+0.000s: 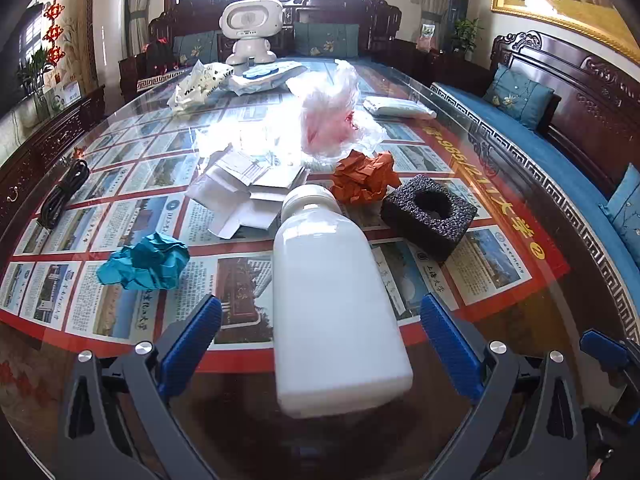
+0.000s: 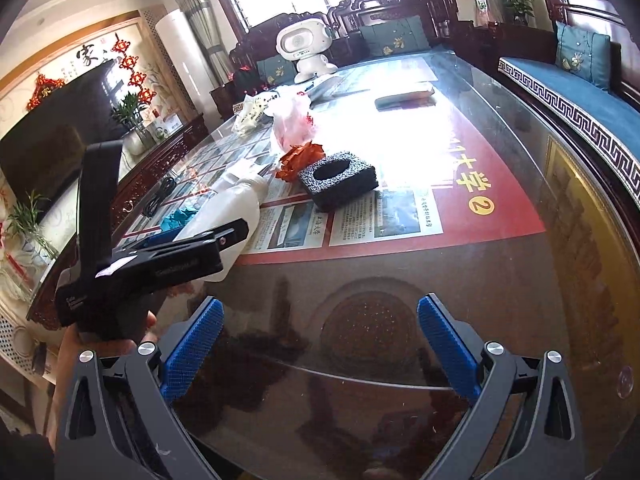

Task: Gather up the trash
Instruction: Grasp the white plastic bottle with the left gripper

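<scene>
A white plastic bottle (image 1: 332, 304) lies on the glass table between the open fingers of my left gripper (image 1: 320, 320), which do not touch it. Beyond it lie a crumpled orange paper (image 1: 366, 176), a crumpled teal paper (image 1: 146, 260), a black foam block (image 1: 430, 216), white paper scraps (image 1: 244, 188) and a clear pink-tinted plastic bag (image 1: 332, 116). My right gripper (image 2: 320, 332) is open and empty over the table's near edge. In the right wrist view the left gripper (image 2: 160, 256) sits at the left around the bottle (image 2: 236, 208), with the foam block (image 2: 340, 178) behind.
A white toy robot (image 1: 250, 32) stands at the far end, with wrappers (image 1: 200, 84) and a folded white packet (image 1: 400, 108) near it. A black cable (image 1: 64, 192) lies at the left edge. Wooden sofas with blue cushions (image 1: 516, 96) flank the table.
</scene>
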Tool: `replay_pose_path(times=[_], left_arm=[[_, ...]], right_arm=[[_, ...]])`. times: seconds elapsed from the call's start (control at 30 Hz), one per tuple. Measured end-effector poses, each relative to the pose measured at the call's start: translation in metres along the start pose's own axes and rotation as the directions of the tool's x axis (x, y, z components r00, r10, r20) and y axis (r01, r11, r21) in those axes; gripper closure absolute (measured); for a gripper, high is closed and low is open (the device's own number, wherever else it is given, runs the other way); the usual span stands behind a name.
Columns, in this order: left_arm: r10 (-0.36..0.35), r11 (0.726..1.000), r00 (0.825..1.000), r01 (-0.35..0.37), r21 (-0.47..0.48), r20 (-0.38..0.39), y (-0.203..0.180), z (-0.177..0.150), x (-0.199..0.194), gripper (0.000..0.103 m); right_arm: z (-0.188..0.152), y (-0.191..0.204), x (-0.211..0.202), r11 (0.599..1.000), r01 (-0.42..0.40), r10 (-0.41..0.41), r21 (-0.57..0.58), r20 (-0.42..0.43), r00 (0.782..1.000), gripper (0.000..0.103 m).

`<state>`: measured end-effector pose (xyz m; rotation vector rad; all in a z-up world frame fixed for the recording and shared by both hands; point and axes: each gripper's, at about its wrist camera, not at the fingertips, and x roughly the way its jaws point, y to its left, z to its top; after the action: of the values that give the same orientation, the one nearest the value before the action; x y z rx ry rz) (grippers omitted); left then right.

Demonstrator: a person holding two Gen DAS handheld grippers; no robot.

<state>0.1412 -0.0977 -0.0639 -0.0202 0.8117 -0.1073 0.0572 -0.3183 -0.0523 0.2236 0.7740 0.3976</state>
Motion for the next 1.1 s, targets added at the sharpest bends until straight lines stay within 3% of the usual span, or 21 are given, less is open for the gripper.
replay_pose_path(times=[0.17, 0.2, 0.23, 0.3, 0.4, 0.83, 1.1], left_arm=[[-0.036, 0.999, 0.998, 0.034, -0.033, -0.046, 0.002, 0.003, 0.01, 0.006], [-0.041, 0.998, 0.998, 0.039, -0.042, -0.048, 0.003, 0.003, 0.011, 0.016], [-0.059, 0.997, 0.997, 0.056, -0.051, -0.057, 0.005, 0.003, 0.012, 0.038], [-0.065, 0.996, 0.996, 0.061, -0.063, -0.061, 0.009, 0.003, 0.014, 0.048], [-0.123, 0.988, 0.991, 0.116, -0.104, -0.062, 0.018, 0.004, 0.013, 0.05], [-0.156, 0.981, 0.987, 0.15, -0.125, -0.037, 0.031, 0.004, 0.004, 0.051], [-0.189, 0.975, 0.981, 0.183, -0.127, -0.034, 0.031, 0.013, 0.008, 0.052]], right_arm=[[0.008, 0.002, 0.006, 1.0, -0.004, 0.004, -0.01, -0.003, 1.0, 0.008], [0.01, 0.002, 0.008, 1.0, -0.004, 0.004, -0.014, -0.005, 1.0, 0.008], [0.012, 0.003, 0.01, 1.0, -0.003, 0.003, -0.014, -0.009, 1.0, 0.008], [0.015, 0.003, 0.014, 1.0, -0.006, 0.005, -0.014, -0.016, 1.0, 0.008], [0.019, 0.004, 0.02, 1.0, -0.006, 0.005, -0.008, -0.029, 1.0, 0.008], [0.059, 0.009, 0.061, 0.993, 0.101, -0.103, -0.062, -0.032, 0.994, 0.008], [0.079, 0.008, 0.106, 0.983, 0.14, -0.152, -0.117, -0.105, 0.983, 0.008]])
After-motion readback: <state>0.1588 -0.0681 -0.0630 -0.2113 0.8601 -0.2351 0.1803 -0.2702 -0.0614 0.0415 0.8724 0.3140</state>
